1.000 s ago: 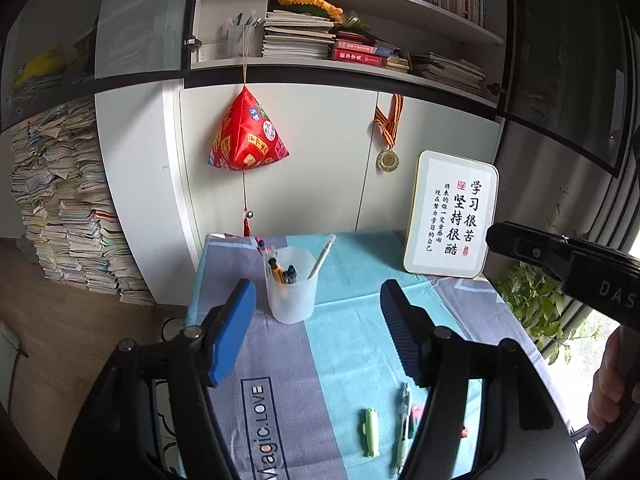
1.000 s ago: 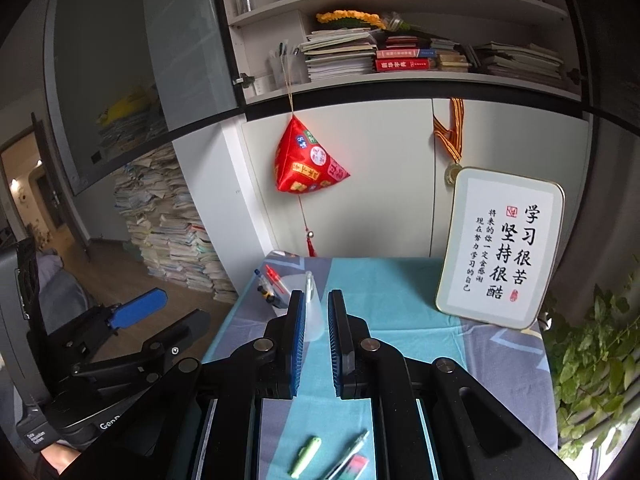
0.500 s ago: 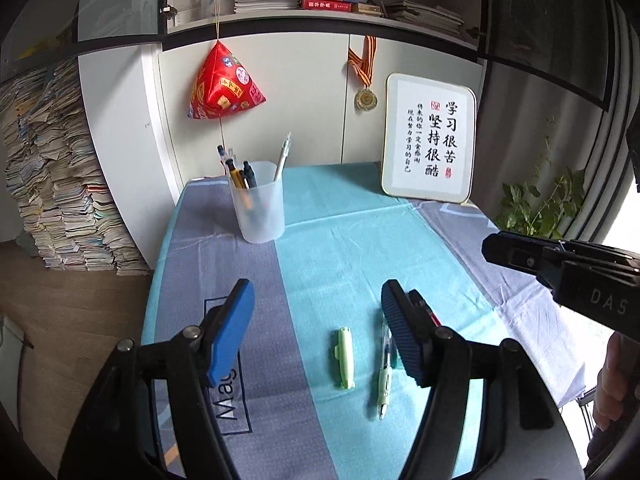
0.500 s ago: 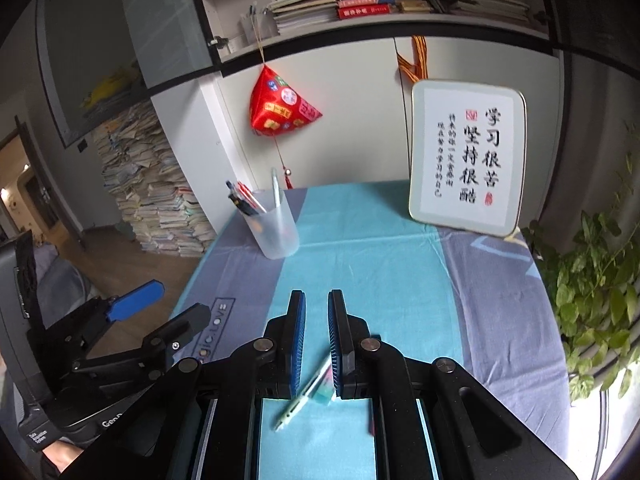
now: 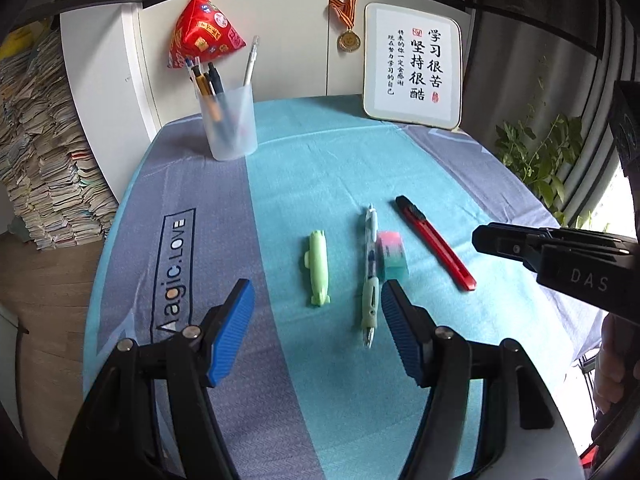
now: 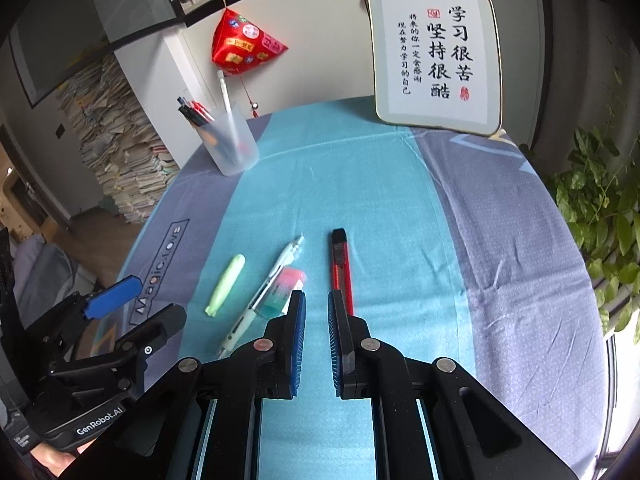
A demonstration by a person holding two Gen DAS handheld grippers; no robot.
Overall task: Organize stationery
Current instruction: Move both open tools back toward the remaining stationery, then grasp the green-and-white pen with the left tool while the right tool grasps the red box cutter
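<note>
Upright, translucent cup (image 5: 229, 125) holding pens (image 5: 208, 80)

Teal-and-grey striped tablecloth (image 5: 280, 168), red utility knife (image 5: 434, 242), pale-green pen cap (image 5: 318, 266), pink-and-teal eraser (image 5: 392, 250).

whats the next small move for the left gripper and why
Probably lower the left gripper onto the green pen cap: its jaws stand open and empty just short of it, the cap lies loose on the tablecloth, and the pen cup waits behind.

Black claws (image 5: 316, 324), blue ribbed pads (image 6: 298, 344)
</note>
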